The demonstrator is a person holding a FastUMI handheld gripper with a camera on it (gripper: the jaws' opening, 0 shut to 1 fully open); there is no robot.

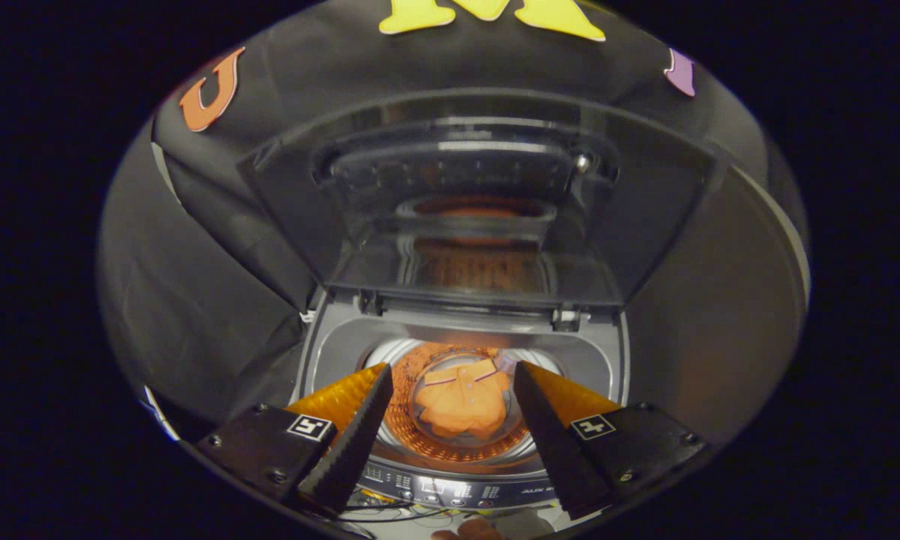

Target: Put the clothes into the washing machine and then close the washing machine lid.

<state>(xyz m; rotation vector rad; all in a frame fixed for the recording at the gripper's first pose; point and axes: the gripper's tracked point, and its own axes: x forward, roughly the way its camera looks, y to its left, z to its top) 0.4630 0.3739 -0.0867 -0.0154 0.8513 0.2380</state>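
Nearest the camera, the gripper (452, 371) has its two fingers (360, 427) spread wide apart, holding nothing, with the washer's mouth showing in the gap between them. Just below the fingers, what looks like a fingertip of a person's hand (471, 531) and some thin dark cables show, though that patch is too blurred to be sure.

Largest around the scene is the black cloth wall (195, 285) of the booth, draped in folds behind and to both sides of the machine. Against it stands the washing machine lid (480, 202), raised upright on its hinges at the back of the top opening; its dark glassy panel mirrors the orange glow of the drum. Beneath the lid sits the washing machine (337, 341), its grey top deck ringing the round opening, and its control panel (457, 491) runs along the near edge, partly hidden by the fingers.

Inside the drum (405, 427), whose perforated wall is lit orange, lies the clothes (465, 401): a small orange garment with a collar and pale trim, folded loosely and resting on the drum's floor, beyond the fingertips and well apart from them.
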